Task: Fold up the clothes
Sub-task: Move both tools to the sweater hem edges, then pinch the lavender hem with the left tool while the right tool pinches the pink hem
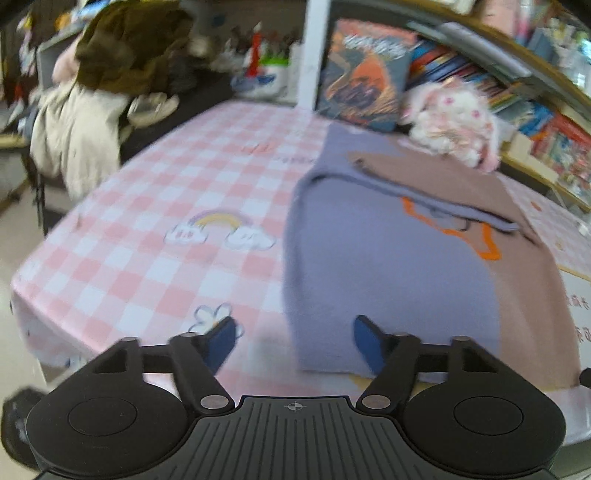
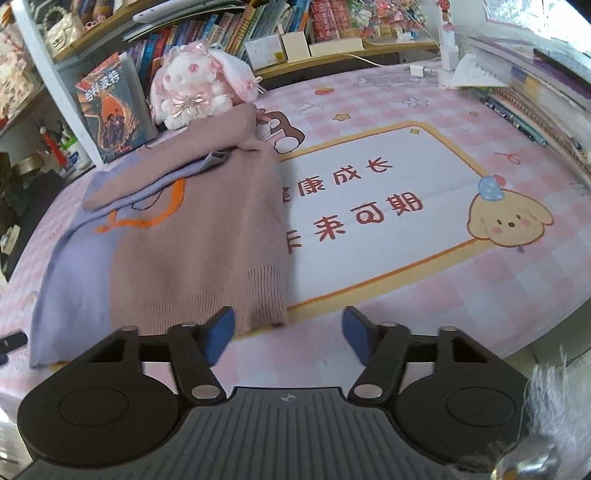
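Sweater [image 2: 177, 236] in lilac and dusty mauve, lying folded lengthwise on the pink checked tablecloth [image 1: 147, 236], ribbed hem toward the near edge of the table, neckline toward the far side, one sleeve laid across the chest over an orange outline motif. Left gripper [image 1: 293, 341] released, jaws spread wide, nothing between them, hanging just above the near left corner of the sweater: right fingertip over the lilac panel, left fingertip over bare cloth beside a printed flower. Right gripper [image 2: 288, 334] likewise released and empty, jaws wide apart, poised at the near right corner of the hem: left fingertip at the edge of the mauve ribbing, right fingertip over the yellow-bordered white panel with red characters printed on the cloth. Contact with the knit impossible to tell in either view. Pink and white plush rabbit [image 2: 199, 88] just beyond the collar, a book [image 2: 114, 107] propped upright to its left, crowded bookshelves [image 2: 229, 33] behind. Left view blurred, with a pile of clothes [image 1: 92, 96] on a chair far left
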`<control>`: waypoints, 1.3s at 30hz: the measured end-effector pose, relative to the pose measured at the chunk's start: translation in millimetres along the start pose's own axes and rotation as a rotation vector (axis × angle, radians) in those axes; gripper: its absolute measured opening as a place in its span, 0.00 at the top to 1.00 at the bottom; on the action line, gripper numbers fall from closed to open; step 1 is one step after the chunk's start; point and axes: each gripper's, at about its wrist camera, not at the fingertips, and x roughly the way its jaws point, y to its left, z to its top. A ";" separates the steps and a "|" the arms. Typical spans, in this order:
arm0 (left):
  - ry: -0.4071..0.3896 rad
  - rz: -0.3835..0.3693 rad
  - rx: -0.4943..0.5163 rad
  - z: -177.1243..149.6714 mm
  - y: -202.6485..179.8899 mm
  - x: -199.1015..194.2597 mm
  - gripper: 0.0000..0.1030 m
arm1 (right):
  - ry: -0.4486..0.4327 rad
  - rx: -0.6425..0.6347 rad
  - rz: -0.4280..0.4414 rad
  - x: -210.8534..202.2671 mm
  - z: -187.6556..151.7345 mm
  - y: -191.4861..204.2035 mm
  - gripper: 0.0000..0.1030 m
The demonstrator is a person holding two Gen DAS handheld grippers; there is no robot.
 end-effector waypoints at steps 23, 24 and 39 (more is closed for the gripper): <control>0.030 -0.238 0.032 20.4 -5.3 19.2 0.88 | -0.007 0.012 0.123 25.4 21.6 30.2 0.85; 0.049 -0.244 0.004 20.5 -0.7 21.9 0.86 | 0.002 0.022 0.112 27.4 21.9 29.5 0.82; 0.166 -0.317 -0.223 12.9 29.9 40.2 0.96 | 0.067 0.213 0.177 30.2 18.4 0.7 0.90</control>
